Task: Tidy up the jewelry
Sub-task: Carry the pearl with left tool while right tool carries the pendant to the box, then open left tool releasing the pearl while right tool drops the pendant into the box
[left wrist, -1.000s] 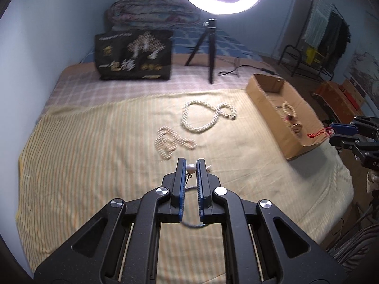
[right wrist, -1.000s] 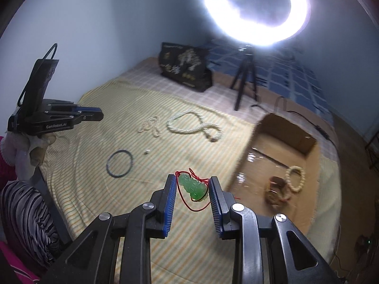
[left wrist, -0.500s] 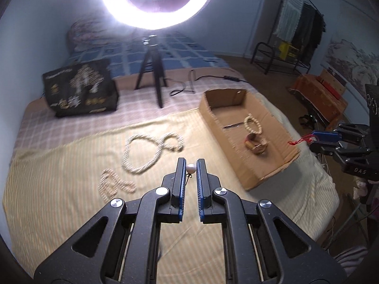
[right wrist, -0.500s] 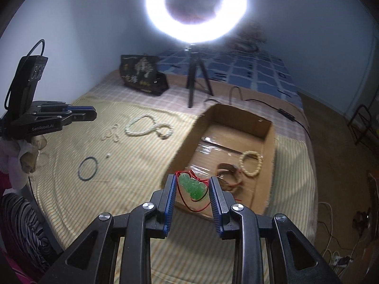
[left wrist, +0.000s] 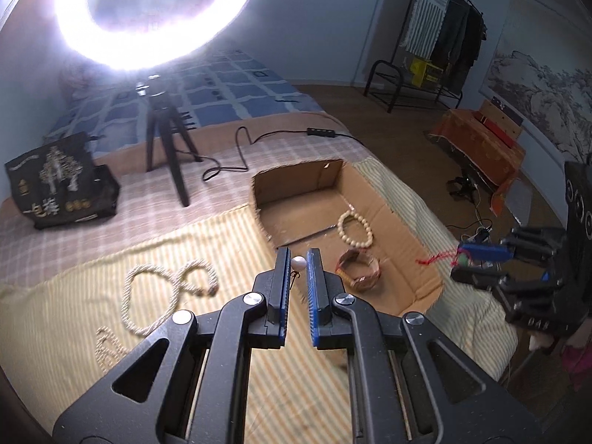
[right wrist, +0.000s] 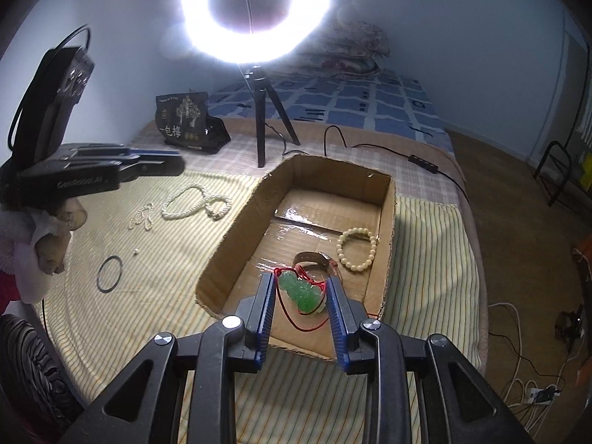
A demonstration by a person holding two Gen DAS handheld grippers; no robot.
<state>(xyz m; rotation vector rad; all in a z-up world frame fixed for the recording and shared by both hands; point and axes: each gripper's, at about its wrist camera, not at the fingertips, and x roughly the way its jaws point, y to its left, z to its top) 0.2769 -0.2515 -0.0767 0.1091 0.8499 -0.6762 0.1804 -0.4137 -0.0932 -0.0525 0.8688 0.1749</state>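
Pendant clamped between right hand-held gripper jaws

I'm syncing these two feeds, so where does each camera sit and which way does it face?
Left wrist: on the left gripper, which pinches a pearl, looking down at the box; the right gripper shows at right.
Right wrist: on the right gripper, which holds a green pendant above the box; the left gripper shows at left.
Shared: box, bead bracelet, ring light.

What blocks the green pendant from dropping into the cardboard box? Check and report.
Nothing visible. The right tongs hold the green pendant over the near end of the cardboard box, whose top is open; the floor below looks bare.
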